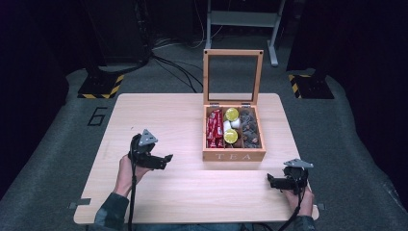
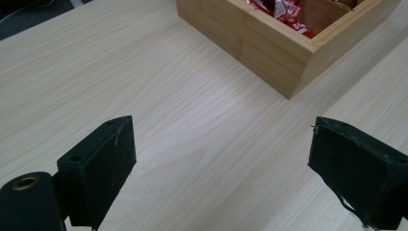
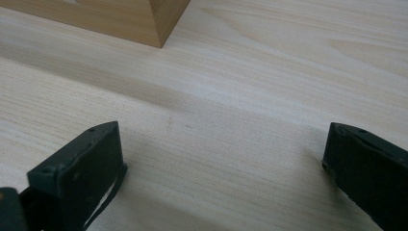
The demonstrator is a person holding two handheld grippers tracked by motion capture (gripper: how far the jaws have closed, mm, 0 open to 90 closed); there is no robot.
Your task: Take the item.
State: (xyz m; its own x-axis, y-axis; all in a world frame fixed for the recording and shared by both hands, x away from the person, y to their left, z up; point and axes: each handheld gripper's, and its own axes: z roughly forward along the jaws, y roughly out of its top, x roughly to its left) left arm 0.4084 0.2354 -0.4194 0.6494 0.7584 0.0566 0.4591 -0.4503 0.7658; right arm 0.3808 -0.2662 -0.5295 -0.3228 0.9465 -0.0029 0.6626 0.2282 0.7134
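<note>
A wooden tea box [image 1: 234, 155] marked TEA stands on the table with its glass lid [image 1: 233, 77] raised upright. Inside are red packets [image 1: 214, 128] in the left compartment, yellow and white pods [image 1: 231, 126] in the middle one, and brown pieces [image 1: 250, 130] in the right one. My left gripper [image 1: 166, 159] is held low over the table to the left of the box, open and holding nothing. In the left gripper view the box [image 2: 269, 48] is ahead of the left gripper [image 2: 221, 163]. My right gripper [image 1: 270, 180] is open at the box's front right; in the right gripper view the box corner [image 3: 144, 19] lies beyond it [image 3: 221, 163].
The light wooden table [image 1: 159, 110] stands on grey carpet. Black stands with yellow-black striped bases [image 1: 102, 85] and cables [image 1: 178, 67] lie behind the table. A metal frame [image 1: 243, 19] stands at the back. The person's hands [image 1: 126, 174] come in from the near edge.
</note>
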